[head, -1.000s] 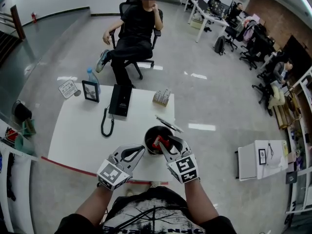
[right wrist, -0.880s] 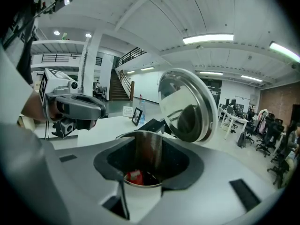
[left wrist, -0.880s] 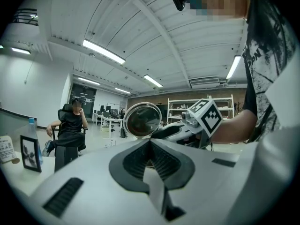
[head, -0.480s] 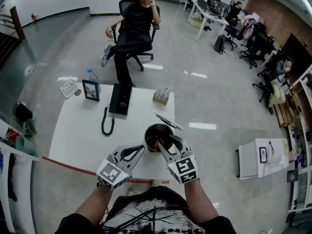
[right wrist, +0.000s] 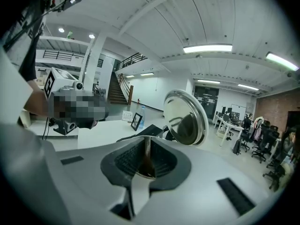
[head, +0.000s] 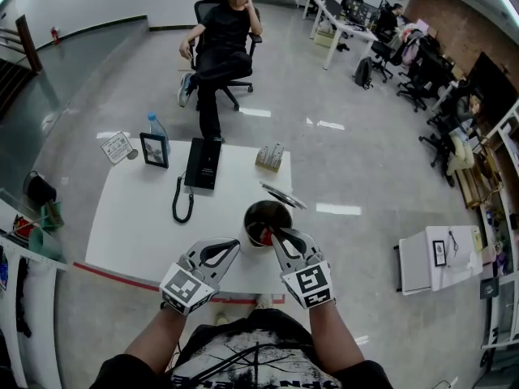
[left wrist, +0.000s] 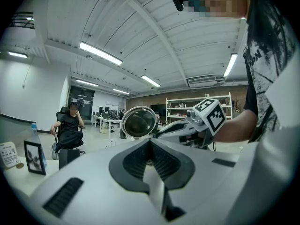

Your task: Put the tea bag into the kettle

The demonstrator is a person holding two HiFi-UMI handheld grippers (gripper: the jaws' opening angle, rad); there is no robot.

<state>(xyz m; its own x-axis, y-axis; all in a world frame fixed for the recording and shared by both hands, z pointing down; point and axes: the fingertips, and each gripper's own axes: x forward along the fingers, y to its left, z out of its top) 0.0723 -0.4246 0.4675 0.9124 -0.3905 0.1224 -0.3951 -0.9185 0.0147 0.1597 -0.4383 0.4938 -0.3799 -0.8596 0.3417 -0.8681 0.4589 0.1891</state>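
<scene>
2 grippers | R gripper point(head: 274, 234) at kettle point(head: 246, 217) mouth, jaws just closed to slit, empty | L gripper point(head: 234, 247) beside kettle, clenched, empty | tea bag point(head: 259, 236) released, now inside kettle | lid point(head: 283, 195) up | task est. done

Right gripper point(head: 276, 234) jaws just closing again, tea bag point(head: 259, 235) released inside kettle point(head: 272, 212)

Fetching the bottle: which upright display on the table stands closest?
The black picture frame, just in front of the bottle; the white sign card stands farther left.
</scene>
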